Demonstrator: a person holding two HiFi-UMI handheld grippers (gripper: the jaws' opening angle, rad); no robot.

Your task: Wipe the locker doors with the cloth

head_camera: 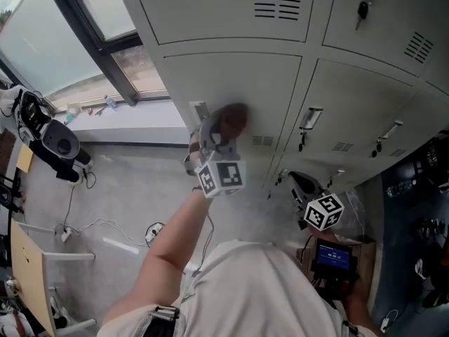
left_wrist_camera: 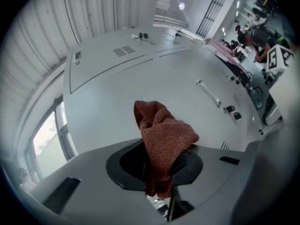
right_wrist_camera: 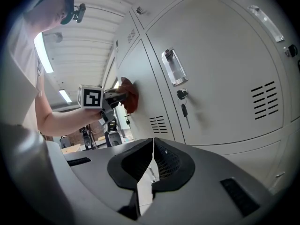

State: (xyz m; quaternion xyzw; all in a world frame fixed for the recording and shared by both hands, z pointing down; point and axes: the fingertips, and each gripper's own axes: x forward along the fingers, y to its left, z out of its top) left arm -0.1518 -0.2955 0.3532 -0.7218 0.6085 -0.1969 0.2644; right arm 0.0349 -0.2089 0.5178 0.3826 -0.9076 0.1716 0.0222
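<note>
While the left claw [head_camera: 212, 140], clamped on the cloth [head_camera: 232, 117], presses one locker door [head_camera: 231, 76], other doors [head_camera: 365, 104] likely remain; right claw [right_wrist_camera: 152, 168] together, empty.

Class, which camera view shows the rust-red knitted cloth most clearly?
The left gripper view: the rust-red knitted cloth fills the centre, clamped in the left gripper. The head view shows it blurred; the right gripper view, small against the grey locker door.
</note>
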